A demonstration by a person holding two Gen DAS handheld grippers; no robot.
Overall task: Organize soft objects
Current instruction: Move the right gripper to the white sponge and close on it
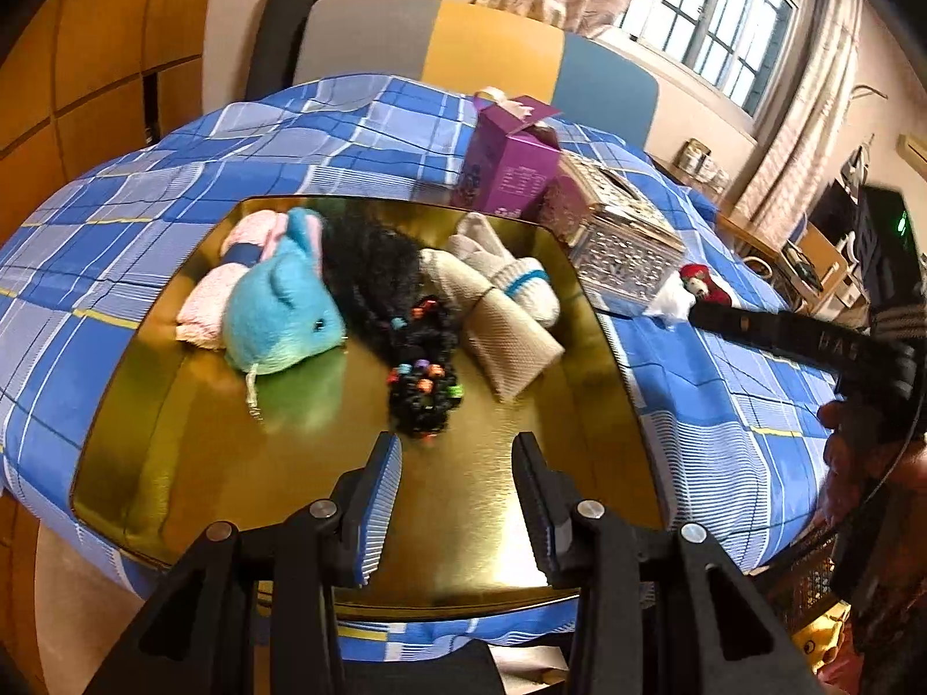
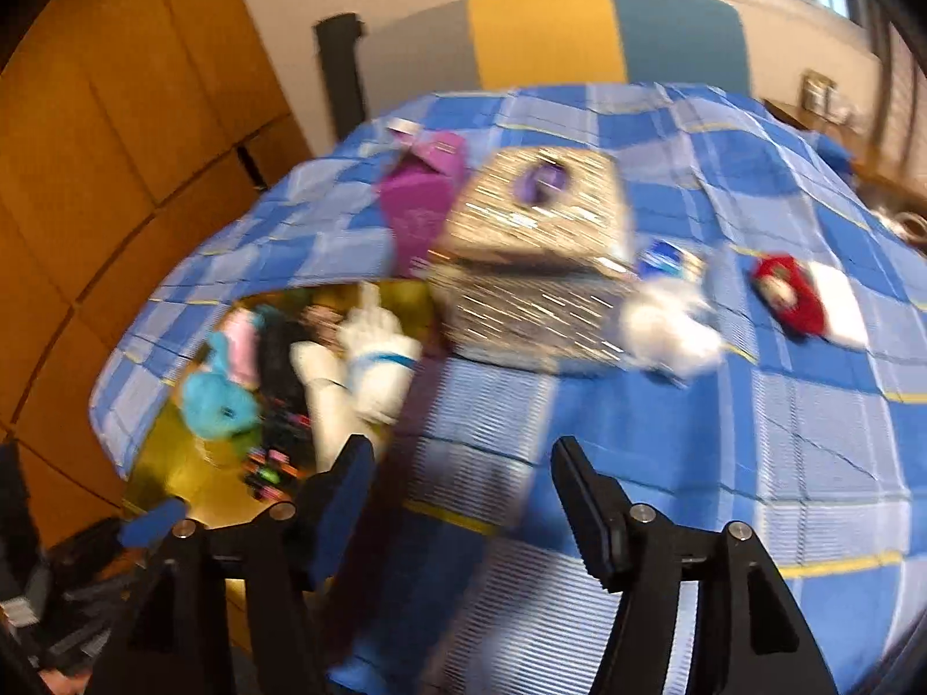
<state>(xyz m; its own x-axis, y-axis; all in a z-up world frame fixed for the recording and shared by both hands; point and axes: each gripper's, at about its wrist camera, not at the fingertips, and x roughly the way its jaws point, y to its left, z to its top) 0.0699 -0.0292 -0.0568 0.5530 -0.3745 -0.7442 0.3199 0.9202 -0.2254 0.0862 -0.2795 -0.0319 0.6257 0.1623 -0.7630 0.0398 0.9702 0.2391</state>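
Right claw (image 2: 457,498) gapes empty; at centre right, my grab for the white plush (image 2: 666,330) may snag the glittery box (image 2: 539,266) touching it.

A blue checked cloth (image 1: 174,174) is spread over the surface. On it a purple carton (image 1: 510,168) is stood just beside a glittery tissue box (image 1: 620,231). Behind, a window (image 1: 712,17) is flanked by curtains (image 1: 799,133).

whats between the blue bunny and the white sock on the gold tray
In the left wrist view, a black curly wig with coloured beads lies between the blue bunny and the white sock, beside a beige pouch.
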